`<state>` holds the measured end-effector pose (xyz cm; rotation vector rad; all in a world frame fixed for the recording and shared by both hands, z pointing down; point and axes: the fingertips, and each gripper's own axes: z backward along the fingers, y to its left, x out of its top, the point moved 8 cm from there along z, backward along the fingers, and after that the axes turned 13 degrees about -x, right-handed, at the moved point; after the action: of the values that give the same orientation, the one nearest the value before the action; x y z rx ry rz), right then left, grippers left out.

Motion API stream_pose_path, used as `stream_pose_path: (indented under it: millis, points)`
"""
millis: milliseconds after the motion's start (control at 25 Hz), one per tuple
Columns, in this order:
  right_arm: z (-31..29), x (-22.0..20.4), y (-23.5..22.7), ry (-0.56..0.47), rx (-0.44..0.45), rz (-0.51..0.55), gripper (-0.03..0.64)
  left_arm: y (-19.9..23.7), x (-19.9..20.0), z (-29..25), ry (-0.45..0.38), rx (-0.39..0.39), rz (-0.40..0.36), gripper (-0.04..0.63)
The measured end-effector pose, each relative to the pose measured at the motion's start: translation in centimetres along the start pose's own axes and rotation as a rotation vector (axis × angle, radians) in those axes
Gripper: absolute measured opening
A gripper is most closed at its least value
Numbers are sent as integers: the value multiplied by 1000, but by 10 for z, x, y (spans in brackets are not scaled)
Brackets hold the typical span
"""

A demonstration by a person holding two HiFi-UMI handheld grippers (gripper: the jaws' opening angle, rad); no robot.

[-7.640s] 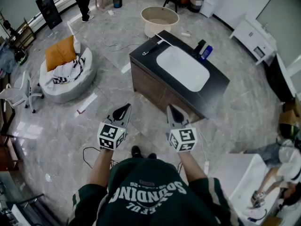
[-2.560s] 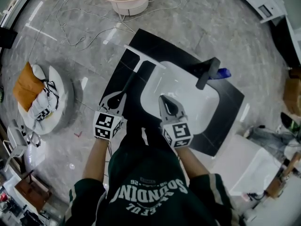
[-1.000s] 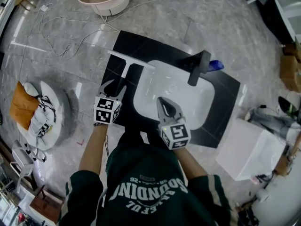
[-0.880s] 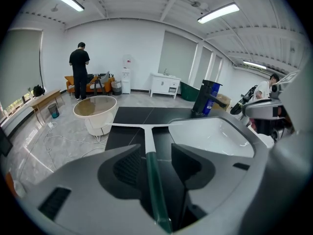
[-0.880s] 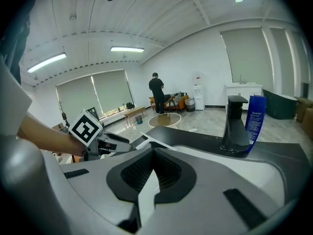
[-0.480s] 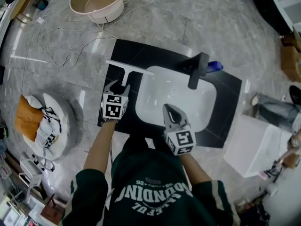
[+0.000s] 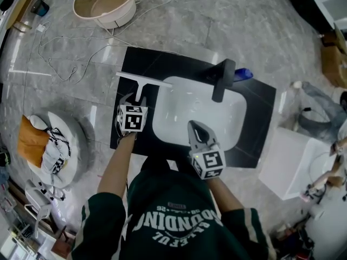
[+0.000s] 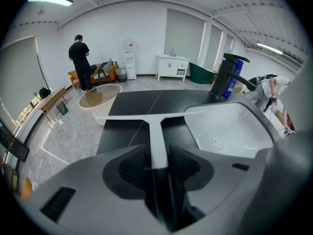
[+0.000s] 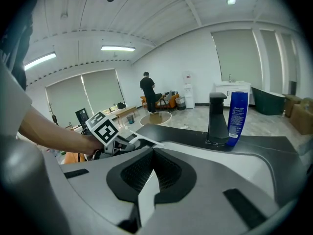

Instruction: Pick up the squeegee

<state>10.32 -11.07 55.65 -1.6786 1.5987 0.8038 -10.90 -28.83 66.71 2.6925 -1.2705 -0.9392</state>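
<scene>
The white squeegee [image 7: 142, 81] lies on the black countertop [image 7: 142, 58], left of the white basin [image 7: 198, 110], blade far, handle toward me. My left gripper [image 7: 132, 101] is tilted down over the handle. In the left gripper view the handle [image 8: 155, 138] runs between the jaws of the left gripper [image 8: 157, 152]; they are closing, with a thin gap still on each side. My right gripper [image 7: 194, 128] hovers over the basin's near edge, jaws together and empty. The right gripper view shows the right gripper [image 9: 152, 151], the left one's marker cube [image 9: 103, 127] and the blade [image 9: 146, 140].
A black faucet [image 7: 222, 78] and a blue bottle [image 7: 243, 73] stand at the basin's far side. On the floor are a beige tub [image 7: 105, 1], loose cables [image 7: 65, 42], a cushion seat [image 7: 49, 145] and a white box [image 7: 287, 156]. A person [image 8: 79, 61] stands far off.
My left gripper has come down and forward until its jaws straddle the squeegee's handle. The right gripper has stayed over the basin's near edge.
</scene>
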Motion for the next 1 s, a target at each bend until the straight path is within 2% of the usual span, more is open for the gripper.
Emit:
stream_pose_path:
  millis: [240,680,1000]
  points:
    - [0,0,-4,7,-13,-11,0,2,-5,-3,-4,5,24,94]
    - [1,6,-1,7,6,-39,0,4,-5,2,-32,16,64,83]
    - [4,11,-5,-12,14,-32,0,0,5,17,-60,37,54,83]
